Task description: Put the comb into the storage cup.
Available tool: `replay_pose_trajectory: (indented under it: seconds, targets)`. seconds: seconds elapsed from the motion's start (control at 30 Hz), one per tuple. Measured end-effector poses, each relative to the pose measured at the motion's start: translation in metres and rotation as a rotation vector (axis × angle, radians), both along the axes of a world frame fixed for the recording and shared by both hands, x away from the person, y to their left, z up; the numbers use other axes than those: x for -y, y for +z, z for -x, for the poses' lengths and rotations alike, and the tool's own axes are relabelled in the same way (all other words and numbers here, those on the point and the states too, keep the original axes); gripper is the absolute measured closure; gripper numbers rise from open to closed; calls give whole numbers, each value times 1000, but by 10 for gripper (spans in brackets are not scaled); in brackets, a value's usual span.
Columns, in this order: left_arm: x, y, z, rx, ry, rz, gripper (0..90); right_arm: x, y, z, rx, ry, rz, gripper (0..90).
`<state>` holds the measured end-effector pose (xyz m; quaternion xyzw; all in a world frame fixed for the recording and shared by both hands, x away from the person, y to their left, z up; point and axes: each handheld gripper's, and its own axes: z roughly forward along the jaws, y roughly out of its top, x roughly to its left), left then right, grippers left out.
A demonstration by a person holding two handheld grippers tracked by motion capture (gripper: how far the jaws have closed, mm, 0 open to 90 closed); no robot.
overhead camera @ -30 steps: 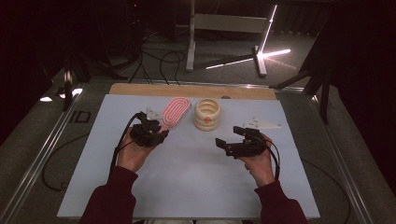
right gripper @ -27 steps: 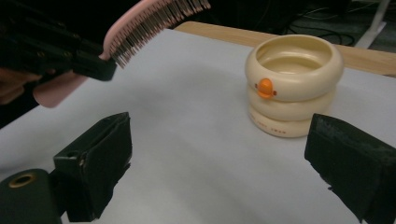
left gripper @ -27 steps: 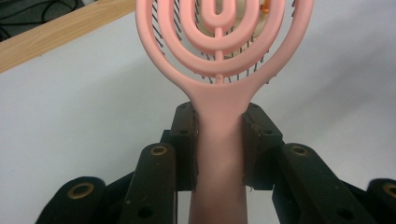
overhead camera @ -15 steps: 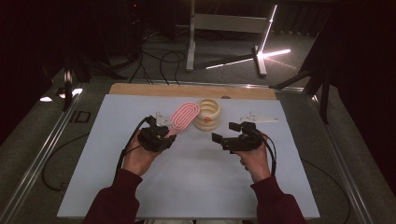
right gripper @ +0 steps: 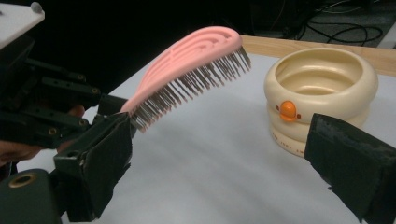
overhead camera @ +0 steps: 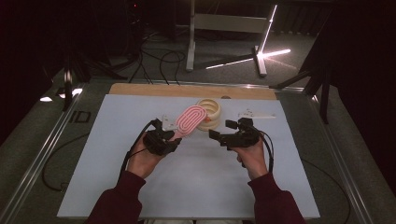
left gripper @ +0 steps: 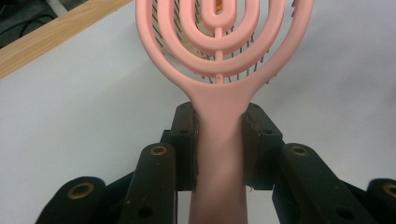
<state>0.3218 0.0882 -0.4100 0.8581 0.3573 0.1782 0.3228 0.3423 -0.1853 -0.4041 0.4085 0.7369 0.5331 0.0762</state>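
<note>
The left gripper (overhead camera: 164, 138), clamped on the pink hairbrush (overhead camera: 190, 120), has carried it right toward the cream bowl (overhead camera: 211, 114), probably to drop it in; right gripper (overhead camera: 223, 134) gapes empty.

I count one pink hairbrush (overhead camera: 189, 120), one cream ring-shaped bowl (overhead camera: 209, 113) and two grippers, left gripper (overhead camera: 161, 140) and right gripper (overhead camera: 233, 136), over one bench (overhead camera: 196, 186).

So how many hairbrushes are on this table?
1. The pink hairbrush is clamped by its handle in the left gripper, its head lifted beside the cream bowl. None seems hidden.
</note>
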Motion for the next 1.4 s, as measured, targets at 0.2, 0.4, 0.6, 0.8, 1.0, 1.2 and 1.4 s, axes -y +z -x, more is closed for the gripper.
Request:
replay_pose_trajectory:
  seconds: [0.2, 0.4, 0.6, 0.8, 1.0, 1.2, 1.4]
  targets:
    - [6, -2, 6, 16, -18, -5, 696, -5, 4, -2, 2, 0, -3, 78]
    - [12, -3, 12, 27, -31, 7, 696, -12, 2, -6, -13, 5, -11, 78]
    - [19, -5, 17, 28, -48, 17, 696, -18, -2, -8, -59, 19, -20, 79]
    - [23, -7, 20, 27, -41, 30, 696, -19, -3, -10, -92, 24, -38, 97]
    - [25, -6, 22, 31, -45, 38, 696, -17, -7, -12, -126, 5, -57, 100]
    - [30, -3, 26, 52, -54, 59, 696, -23, -9, -12, -160, 15, -68, 136]
    - [35, -2, 28, 67, -59, 71, 696, -25, -9, -13, -199, 5, -118, 277]
